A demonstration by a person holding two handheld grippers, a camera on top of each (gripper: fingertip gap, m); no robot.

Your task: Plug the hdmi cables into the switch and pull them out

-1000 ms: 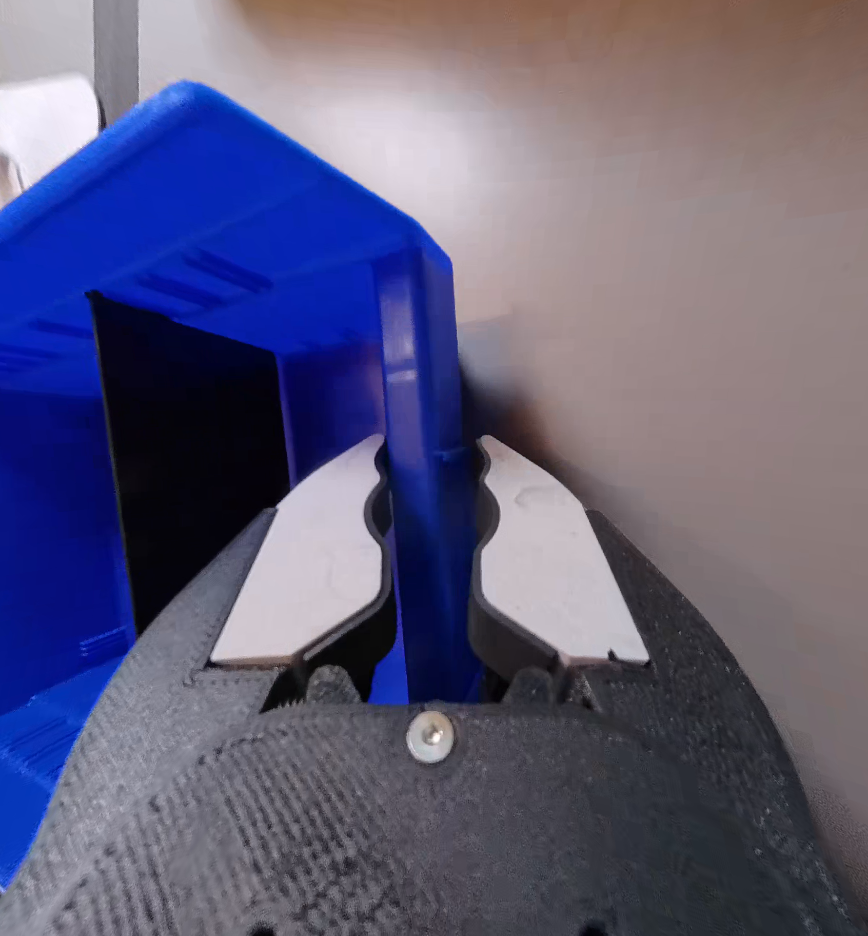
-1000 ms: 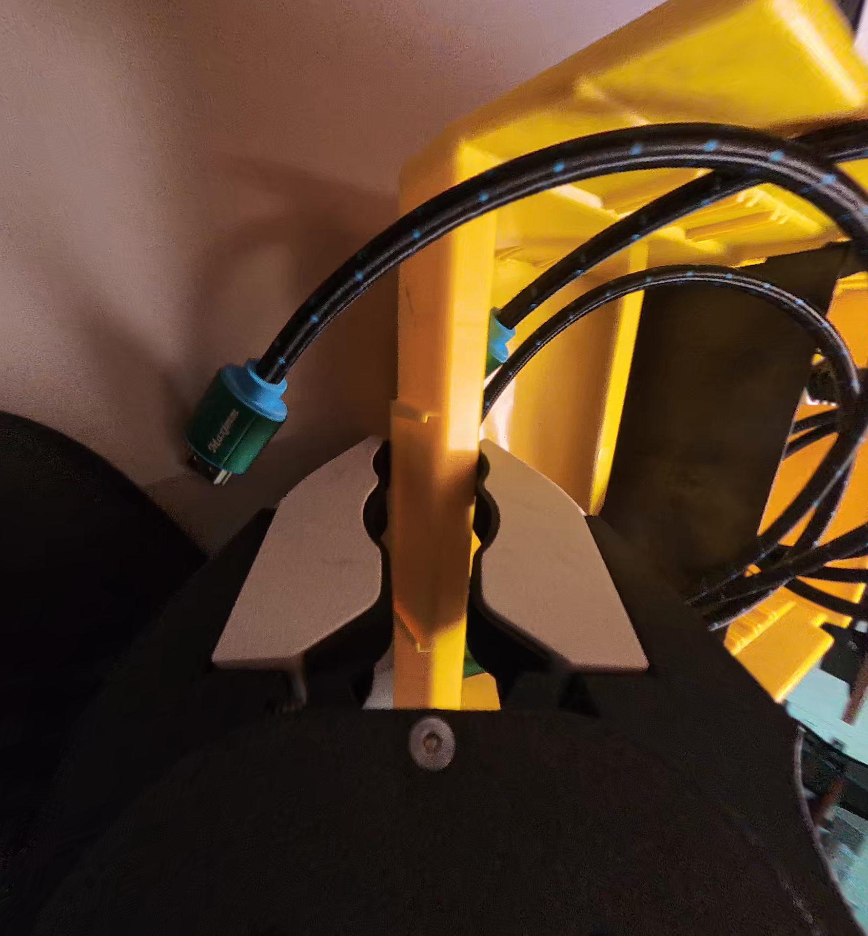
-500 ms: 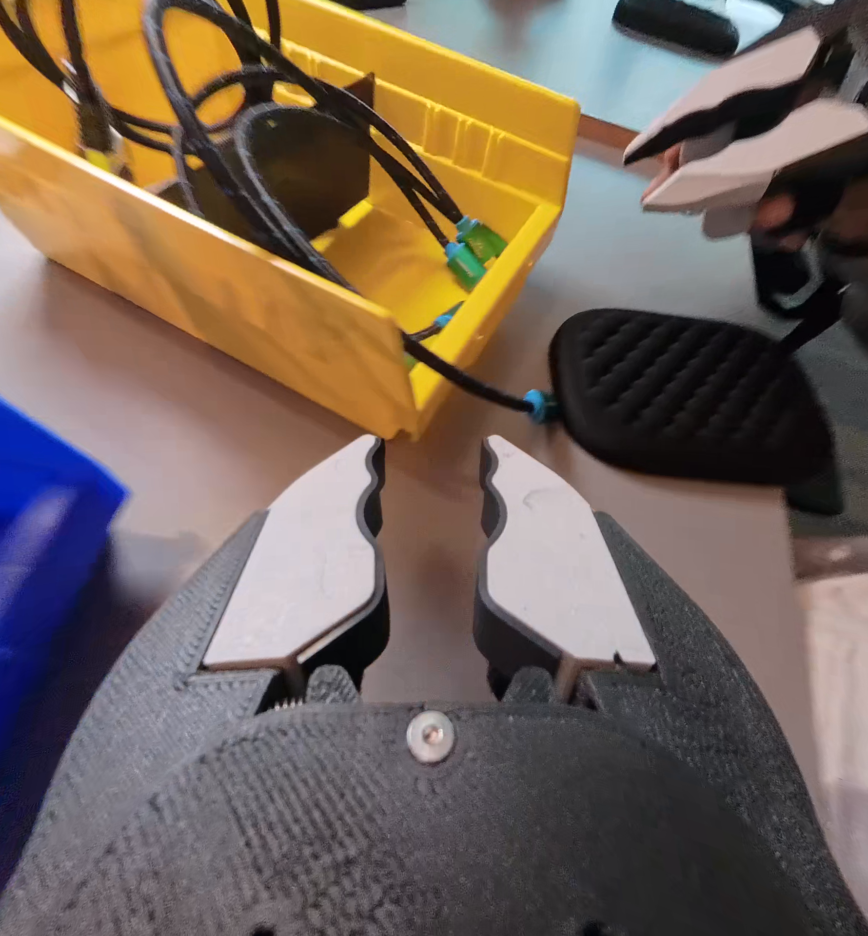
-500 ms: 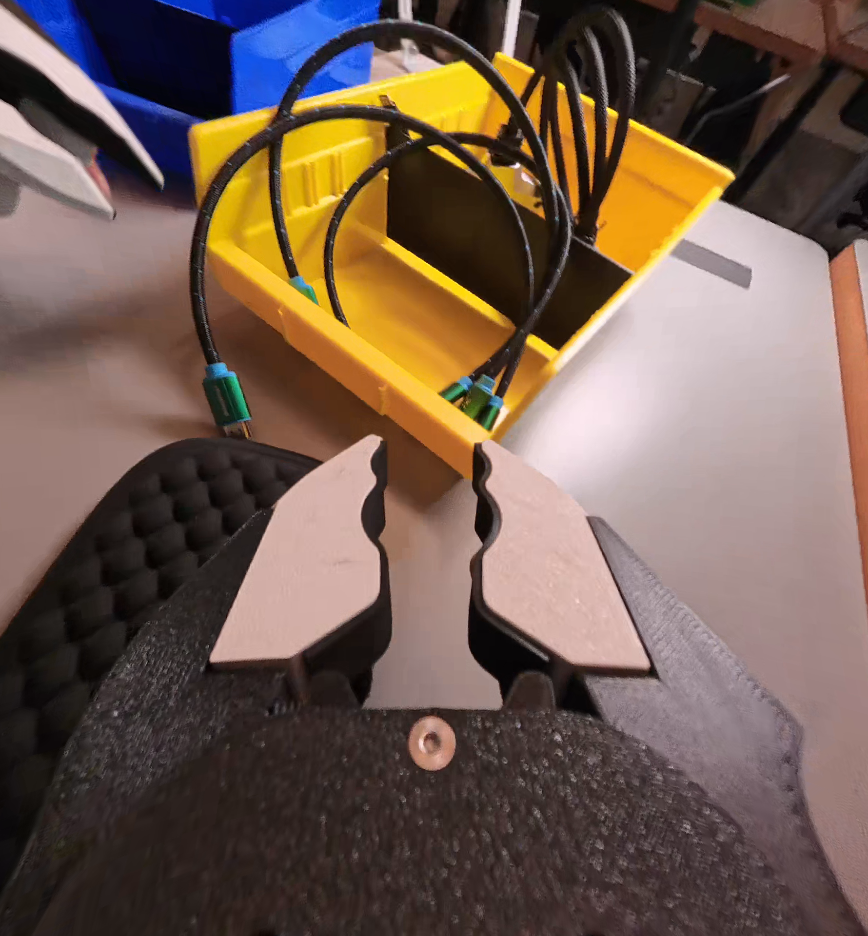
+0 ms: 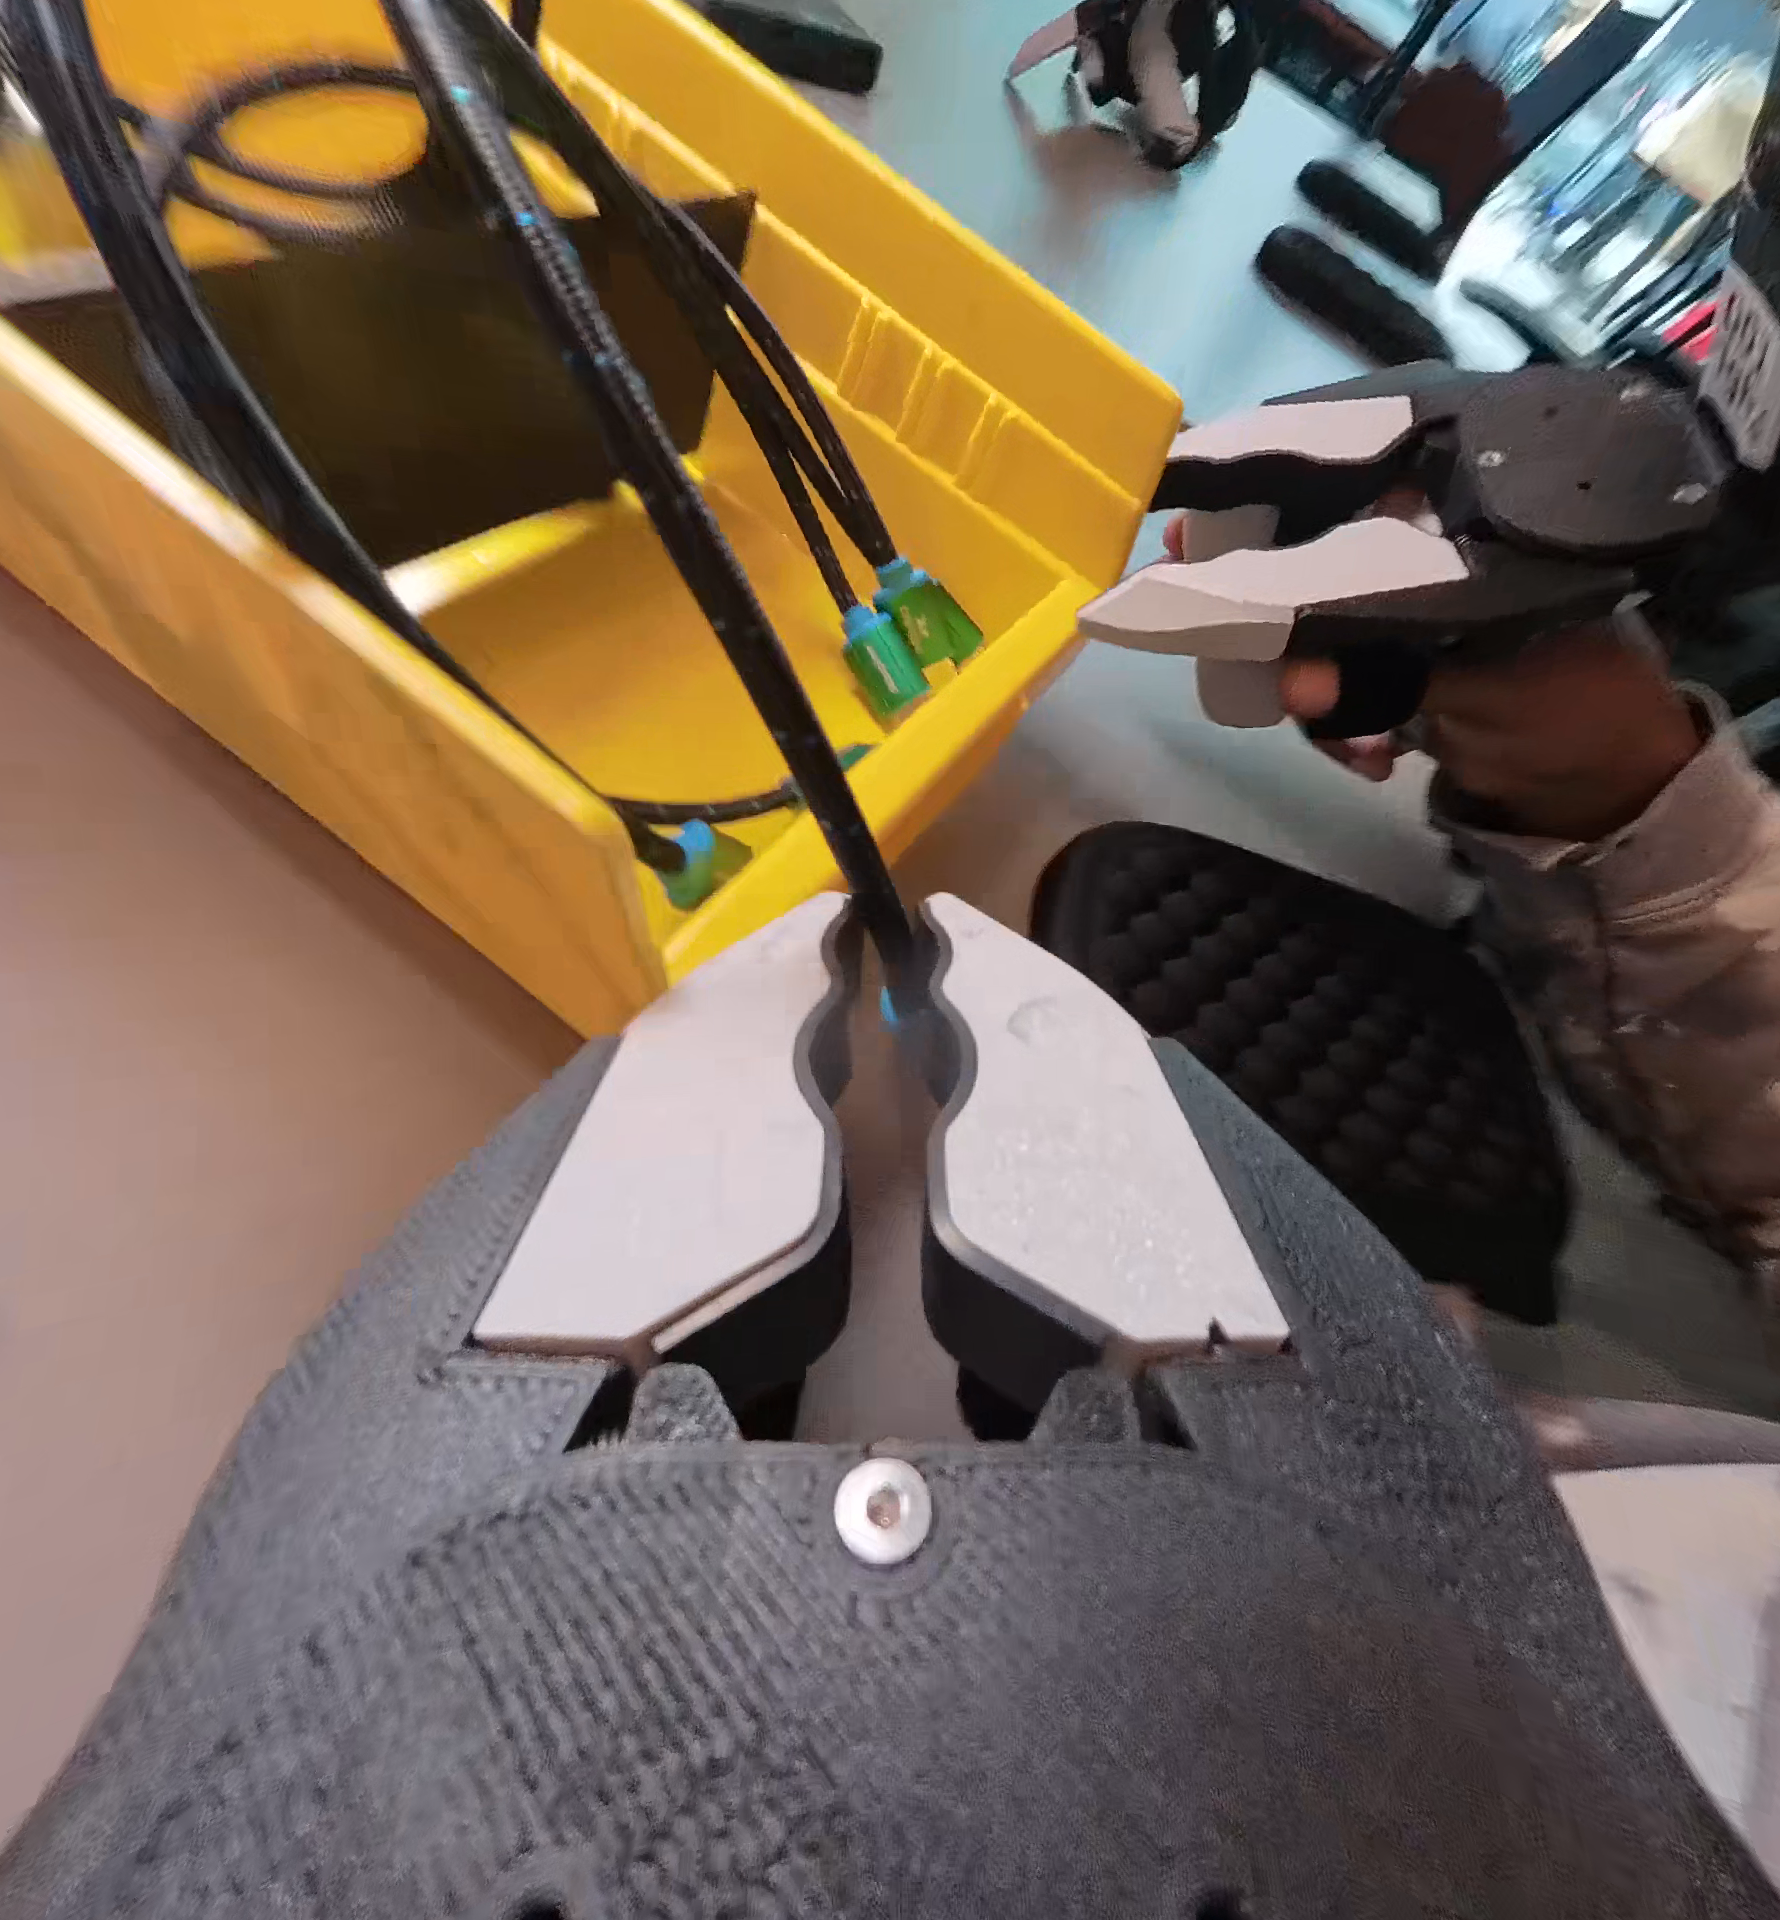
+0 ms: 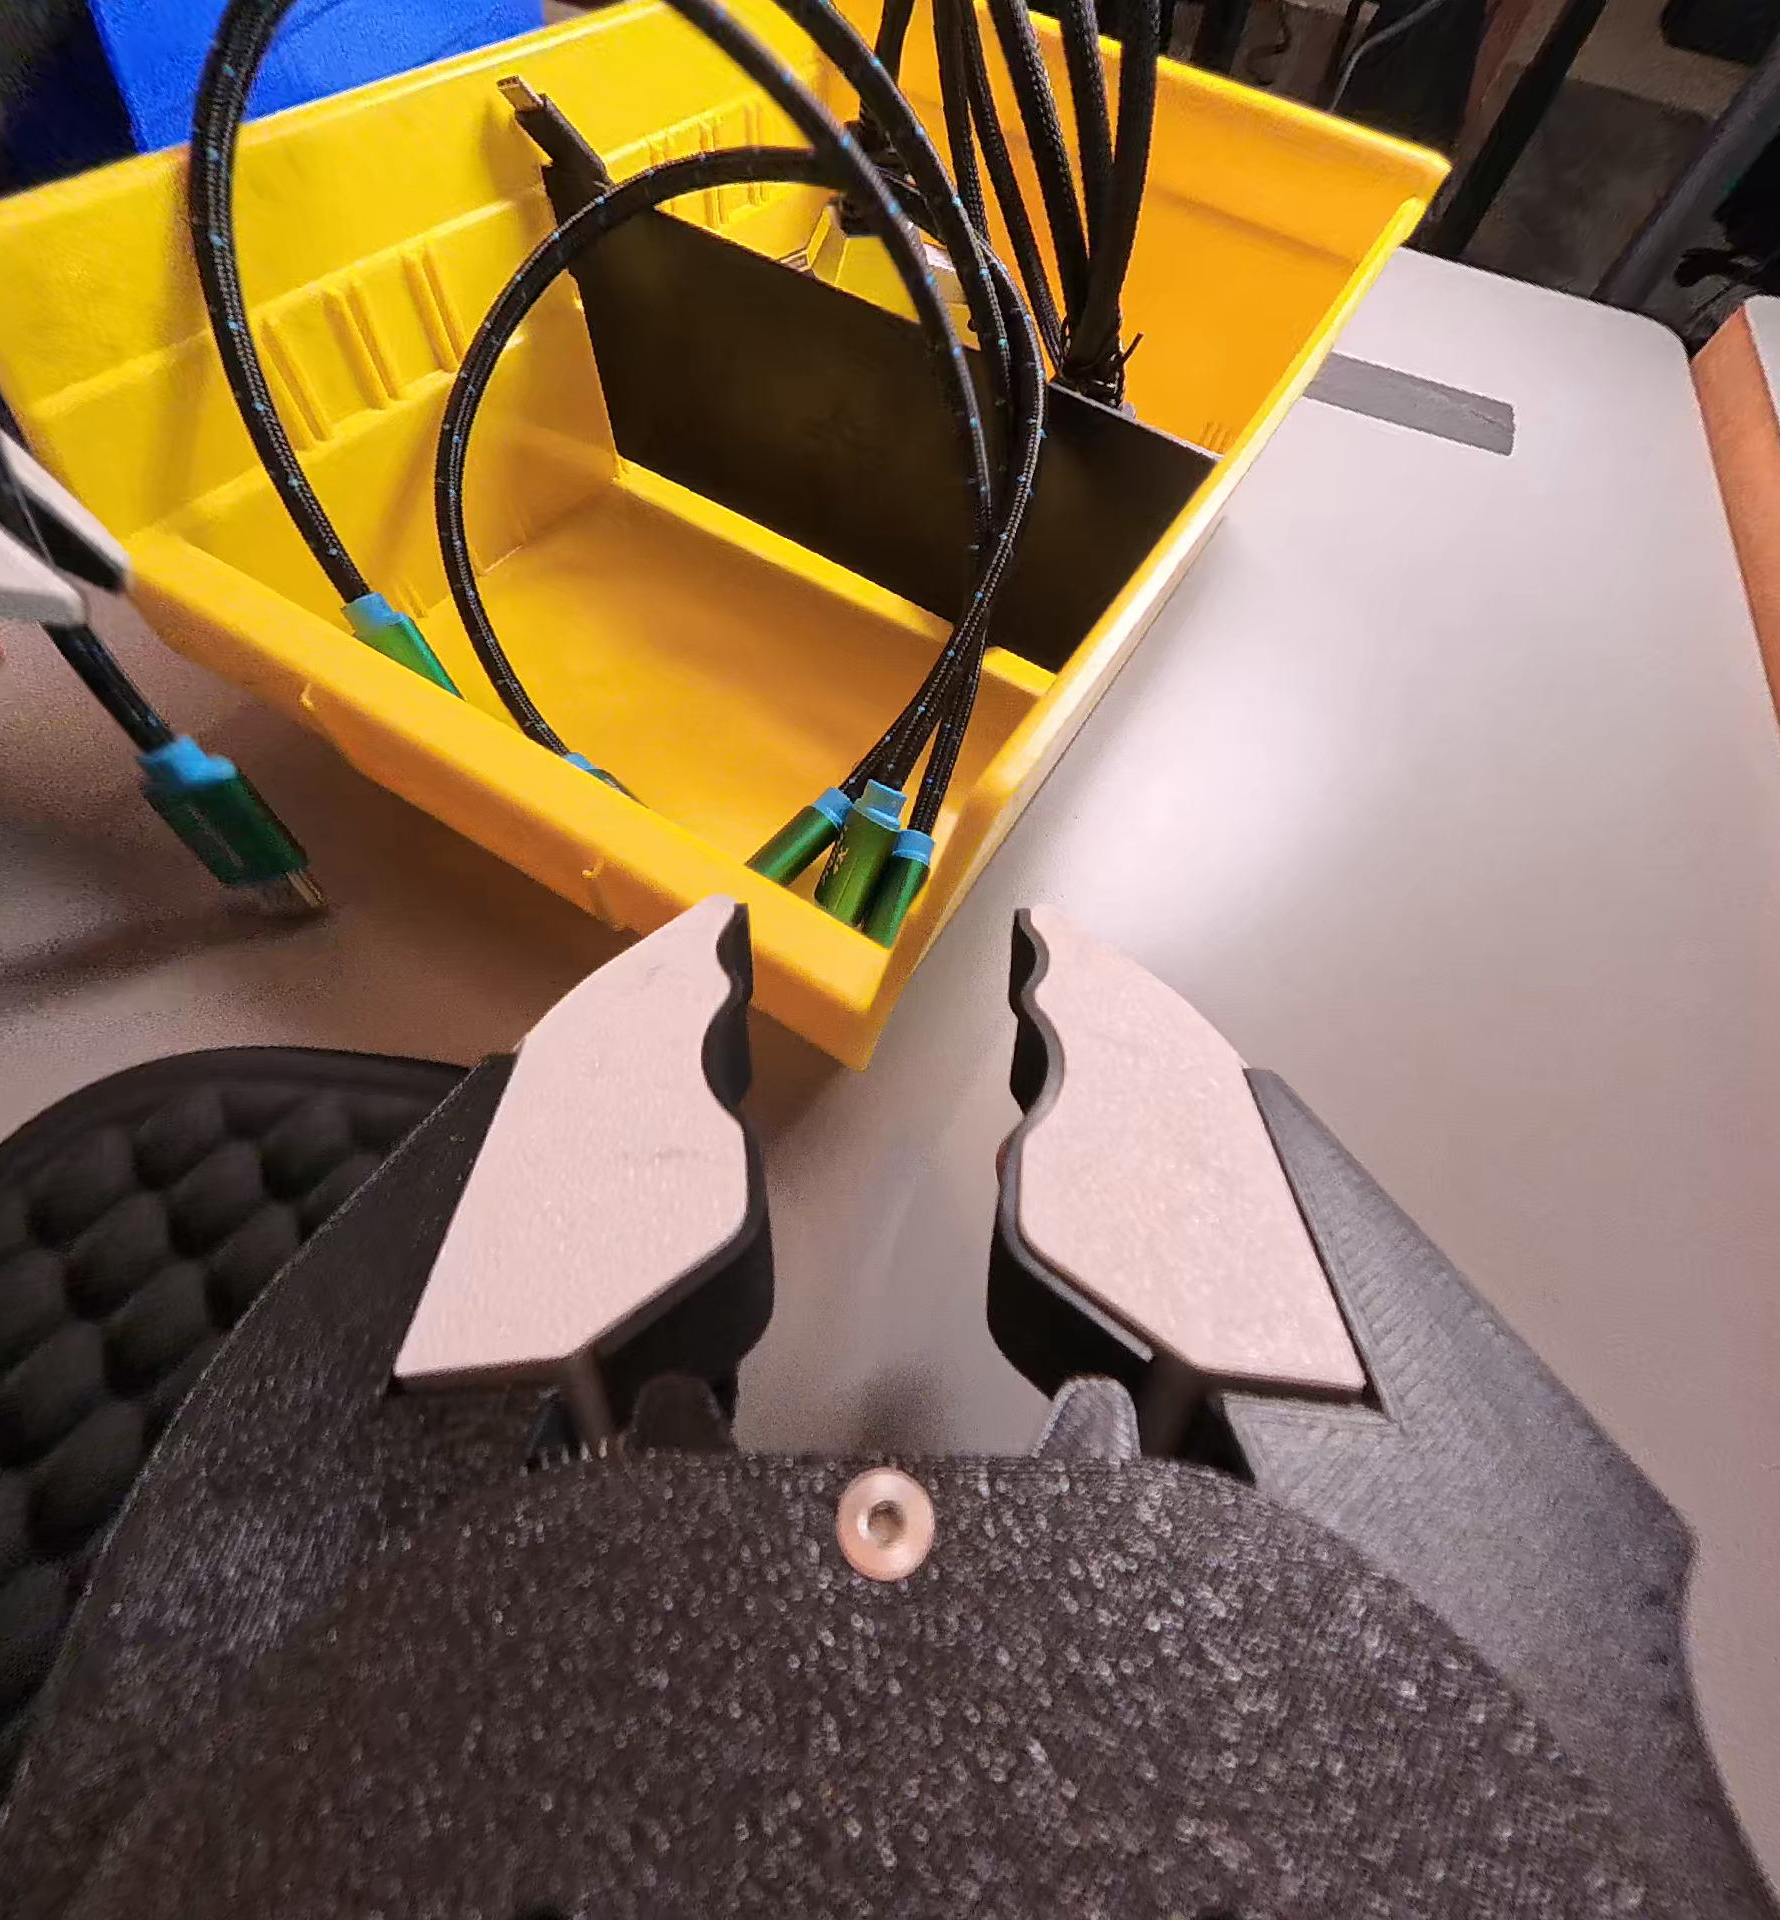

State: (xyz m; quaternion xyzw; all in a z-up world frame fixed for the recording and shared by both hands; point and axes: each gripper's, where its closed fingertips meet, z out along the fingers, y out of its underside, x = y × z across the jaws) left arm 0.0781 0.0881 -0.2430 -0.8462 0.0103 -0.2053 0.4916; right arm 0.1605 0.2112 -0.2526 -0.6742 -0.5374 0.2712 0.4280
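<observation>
**Left gripper closes on one cable; no switch in sight**

Half a second earlier both grippers hung empty and part-closed before the bin; since then the left gripper (image 5: 886, 925) had pinched together on a black braided HDMI cable (image 5: 761, 665) just behind its teal collar, and the right gripper (image 6: 878, 935) had spread its fingers wide, holding nothing.

The held cable ran up and away from the left gripper's tips into the yellow plastic bin (image 5: 979, 364) ahead of it. In the right wrist view its green metal plug (image 6: 223, 821) hung below that gripper, off to the right gripper's left, just above the pale grey desk (image 6: 1385, 831) and outside the bin. Directly ahead of the right gripper, three more green plugs (image 6: 850, 852) lay bunched in the bin's near corner, with two others along the near wall further left. A black divider panel (image 6: 813, 416) crossed the bin behind them. A black dimpled foam pad (image 6: 65, 1247) lay on the desk under and left of the right gripper.

Judged from this, the task had barely begun: one cable picked up, nothing plugged in, nothing pulled out.

No switch could be made out in either view. The cables' far ends were cut off at the top edge, and the left wrist view was motion-blurred towards the bin's far end. Whether the plug touched the desk could not be told.
</observation>
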